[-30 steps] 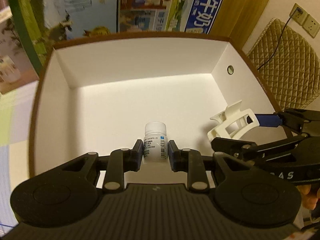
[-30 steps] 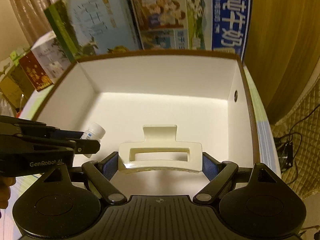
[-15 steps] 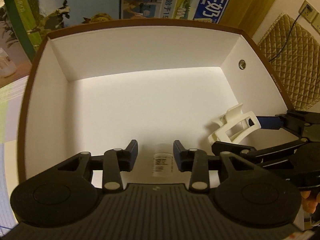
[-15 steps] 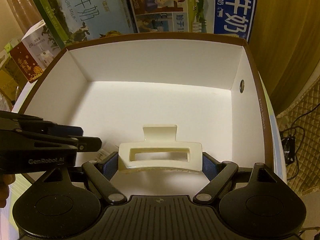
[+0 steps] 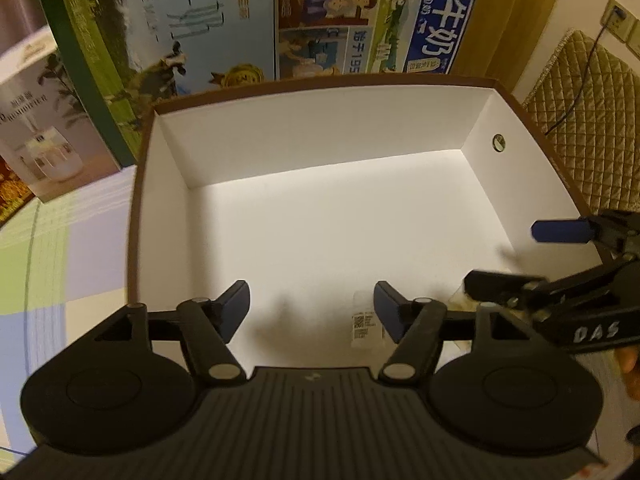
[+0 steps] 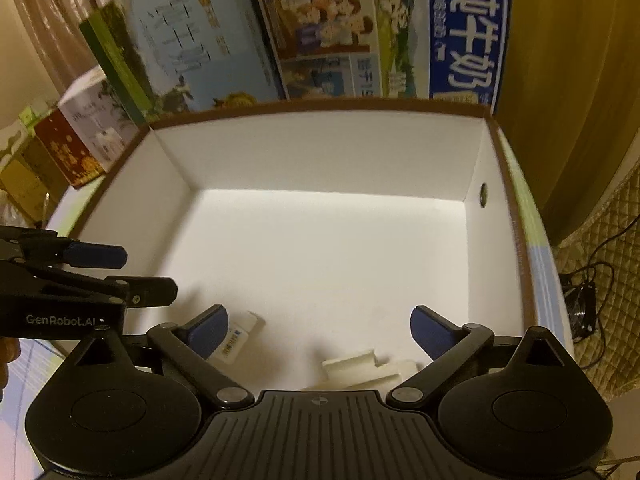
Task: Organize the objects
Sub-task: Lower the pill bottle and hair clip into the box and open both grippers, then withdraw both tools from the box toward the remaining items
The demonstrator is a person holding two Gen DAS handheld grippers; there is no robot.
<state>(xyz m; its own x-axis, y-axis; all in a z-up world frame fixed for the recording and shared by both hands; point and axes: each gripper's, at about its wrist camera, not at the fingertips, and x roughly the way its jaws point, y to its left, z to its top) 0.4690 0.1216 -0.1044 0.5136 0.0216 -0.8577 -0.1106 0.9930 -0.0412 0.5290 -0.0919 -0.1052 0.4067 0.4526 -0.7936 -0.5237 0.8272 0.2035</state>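
Both items lie inside the box [image 6: 476,152].
Left gripper [image 5: 311,307] and right gripper [image 6: 319,330] have wide, empty jaws above the bottle [image 6: 236,342] and hair clip [image 6: 370,368].

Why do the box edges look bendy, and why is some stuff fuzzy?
Both wrist views use fisheye lenses, so the brown-rimmed white box curves. In the left wrist view the right gripper is motion-blurred; in the right wrist view the small white bottle looks smeared.

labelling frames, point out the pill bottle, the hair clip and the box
pill bottle [image 5: 362,326], left wrist view, on its printed label
hair clip [image 6: 360,366], right wrist view, on its cream top edge
box [image 5: 320,148], left wrist view, on the white inner back wall
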